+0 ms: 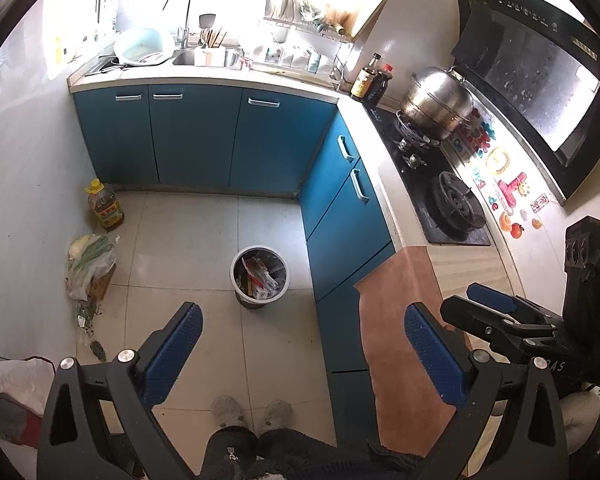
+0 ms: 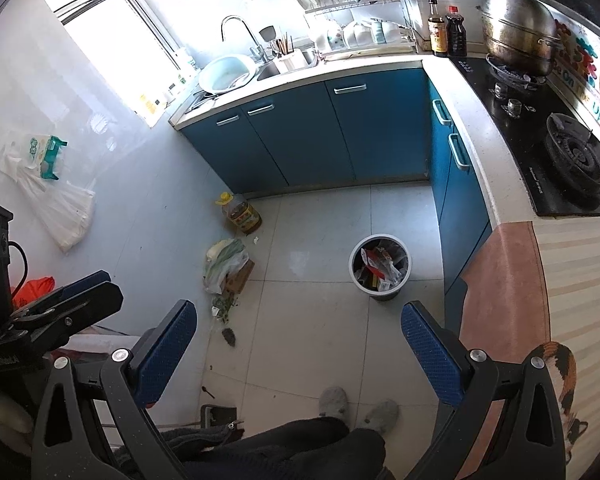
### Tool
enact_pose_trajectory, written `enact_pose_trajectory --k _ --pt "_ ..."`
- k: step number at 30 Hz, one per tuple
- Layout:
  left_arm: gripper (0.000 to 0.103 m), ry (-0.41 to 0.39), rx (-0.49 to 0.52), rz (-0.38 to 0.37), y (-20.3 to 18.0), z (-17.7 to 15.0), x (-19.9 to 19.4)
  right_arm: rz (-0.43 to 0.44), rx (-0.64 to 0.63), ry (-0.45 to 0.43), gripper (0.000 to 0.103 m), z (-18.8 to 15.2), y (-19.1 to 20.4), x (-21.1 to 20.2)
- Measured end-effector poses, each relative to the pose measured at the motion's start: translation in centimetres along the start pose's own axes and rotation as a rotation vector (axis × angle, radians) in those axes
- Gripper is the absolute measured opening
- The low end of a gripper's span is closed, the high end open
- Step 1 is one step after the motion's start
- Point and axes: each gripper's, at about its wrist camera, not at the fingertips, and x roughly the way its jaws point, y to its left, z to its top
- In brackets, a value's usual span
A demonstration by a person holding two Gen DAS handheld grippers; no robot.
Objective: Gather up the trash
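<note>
Both grippers are held high above the kitchen floor, looking down. The left gripper has its fingers spread wide with nothing between them. The right gripper is likewise wide open and empty-handed; seen from the left wrist view, it sits just right of the left one, over the cloth-covered table.

The waste bin stands on the floor tiles near the right-hand blue cabinets, upright, holding wrappers and packets close to its rim. Loose debris lies on the floor at the left: a plastic bag of greens resting on a piece of cardboard, a scatter of green scraps just nearer than it, and a small dark clump nearer again. An oil bottle stands farther off by the far cabinets; it looks like stock, not waste.

Assessment: the bin holds rubbish, yet litter lies outside it, so collection appears incomplete. Whether the bagged greens count as trash cannot be settled from these views.

Recommended practice: bring one gripper low and square over a single scrap, fingers straddling it close to the tile, and close only once both fingers flank it. Small leaf fragments may slip; take the clump and larger scraps whole. Release directly above the bin mouth, which is already fairly full.
</note>
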Motion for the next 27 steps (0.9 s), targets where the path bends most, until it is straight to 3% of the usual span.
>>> enact_pose_trajectory --k 27 --pt "0.103 0.029 0.020 -0.008 -0.74 -1.02 0.54 0.009 0.004 0.015 0.103 -0.42 -0.32 0.31"
